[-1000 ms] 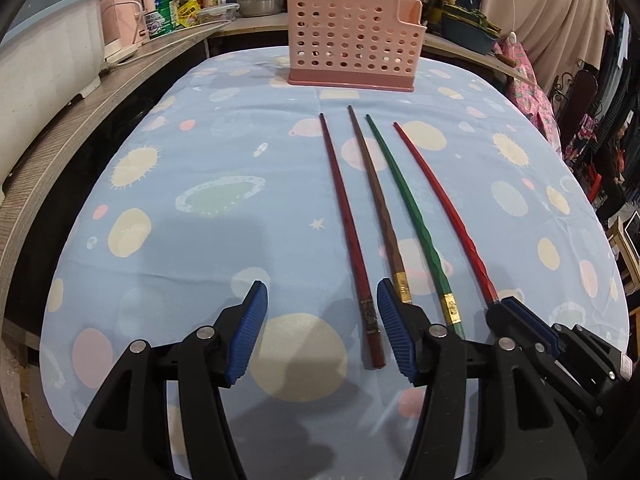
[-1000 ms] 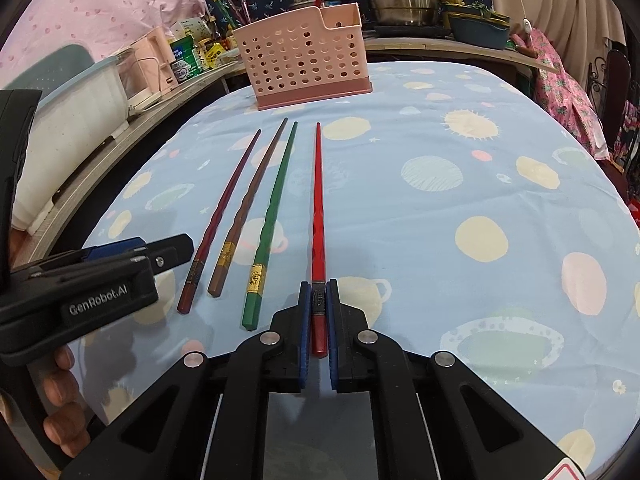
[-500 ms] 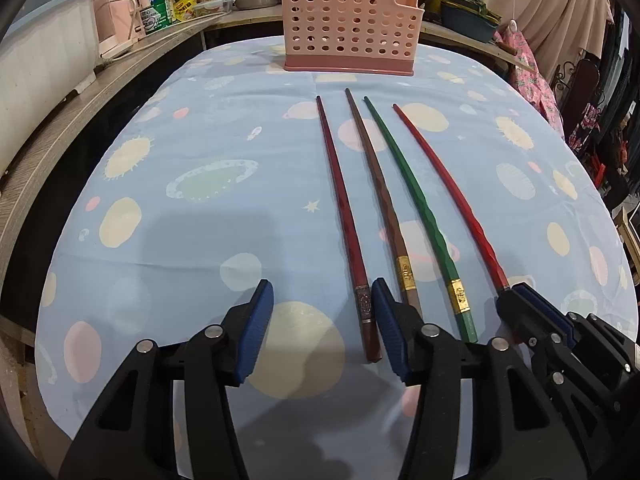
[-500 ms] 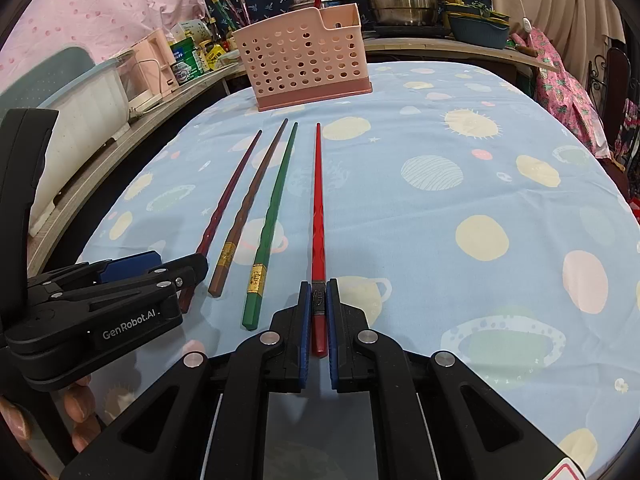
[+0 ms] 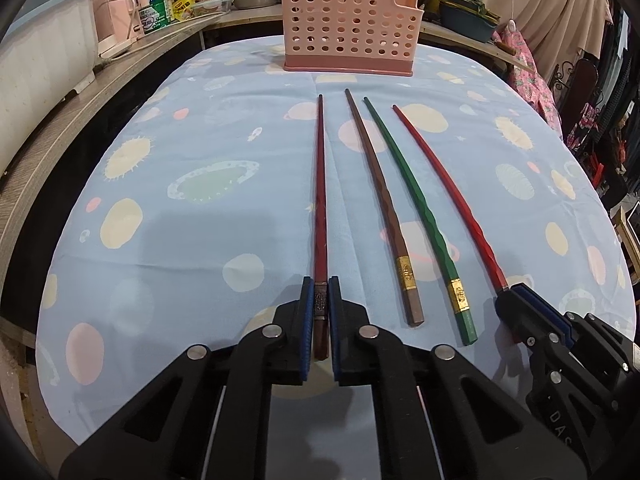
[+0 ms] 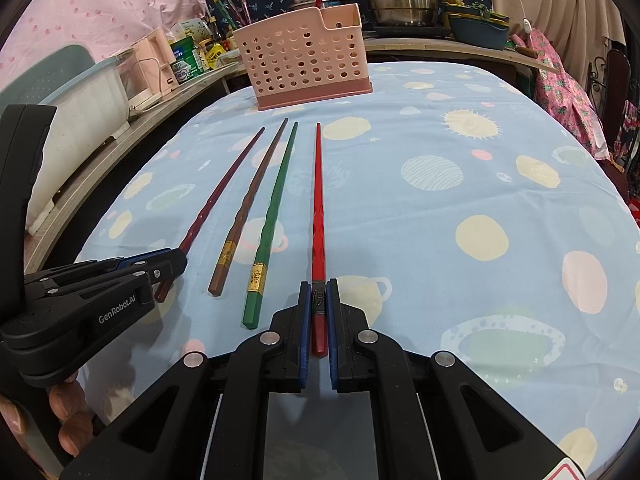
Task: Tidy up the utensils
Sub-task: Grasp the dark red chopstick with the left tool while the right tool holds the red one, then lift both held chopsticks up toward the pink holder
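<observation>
Lying near the blue spotted tablecloth's (image 5: 240, 160) front edge, both grippers clenched chopsticks: left gripper (image 5: 319, 300) the maroon chopstick (image 5: 320, 200), right gripper (image 6: 319, 300) the red chopstick (image 6: 318, 208); the pink perforated plastic basket (image 5: 344, 28) stood well beyond.

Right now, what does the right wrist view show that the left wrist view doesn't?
Right wrist only: the person's fingers under the left gripper, and the right gripper shut on the bright red chopstick.

Left wrist only: the left gripper's pads squeezing the dark red chopstick end-on.

Both: all four chopsticks, brown and green lying free, pink perforated basket, patterned blue tablecloth.
</observation>
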